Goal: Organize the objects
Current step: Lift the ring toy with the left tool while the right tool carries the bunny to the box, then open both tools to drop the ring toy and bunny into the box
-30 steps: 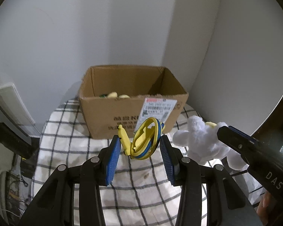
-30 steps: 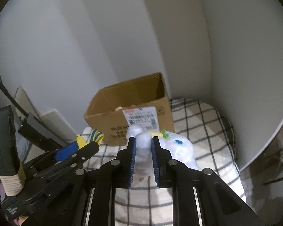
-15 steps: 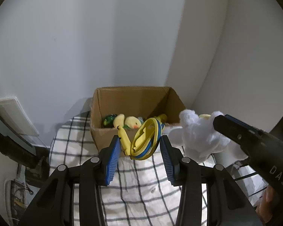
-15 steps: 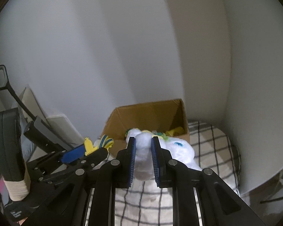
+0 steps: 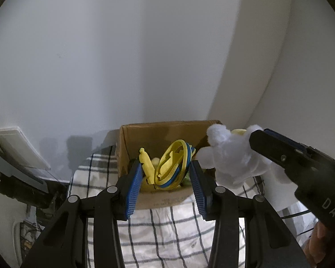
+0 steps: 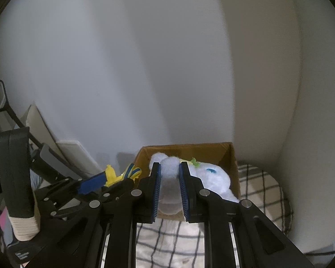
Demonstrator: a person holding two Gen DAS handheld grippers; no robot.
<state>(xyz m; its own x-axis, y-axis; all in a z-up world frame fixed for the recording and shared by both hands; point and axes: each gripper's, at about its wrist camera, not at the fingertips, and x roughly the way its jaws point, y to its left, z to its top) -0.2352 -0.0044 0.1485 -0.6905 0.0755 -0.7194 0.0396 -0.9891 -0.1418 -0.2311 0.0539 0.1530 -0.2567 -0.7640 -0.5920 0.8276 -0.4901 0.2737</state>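
Both grippers have risen and come forward since the earlier frames: the box point(image 5: 167, 138), then seen from its labelled front with the toys held low before it, now sits below them with its open top in view, and both toys hang over its near edge.

The left gripper point(image 5: 166, 174) has its fingers point(image 5: 134, 183) closed on a yellow and blue ring toy point(image 5: 172, 167), the blue pads pressing it from both sides so that it stands upright between them. In the right wrist view the same toy pokes up at the left, just beside the box's left wall.

The right gripper point(image 6: 169, 183) has its fingers point(image 6: 155, 187) pinched tight on a white plush point(image 6: 169, 169), squeezing a soft limb or ear into a narrow band, while the body with its blue eye bulges out to the right over the box. The left wrist view shows the plush point(image 5: 232, 158) hanging from the right gripper at the box's right corner.

As for progress, the box already holds some things: something yellow and something green show behind the ring toy, though what they are is hard to tell. The checked cloth point(image 5: 167, 234) over the tabletop looks bare in front of the box, so these two toys may be among the last, but much of the surface is hidden by the grippers. What is left, by my judgement, is to bring both toys fully over the opening, lower them and let go
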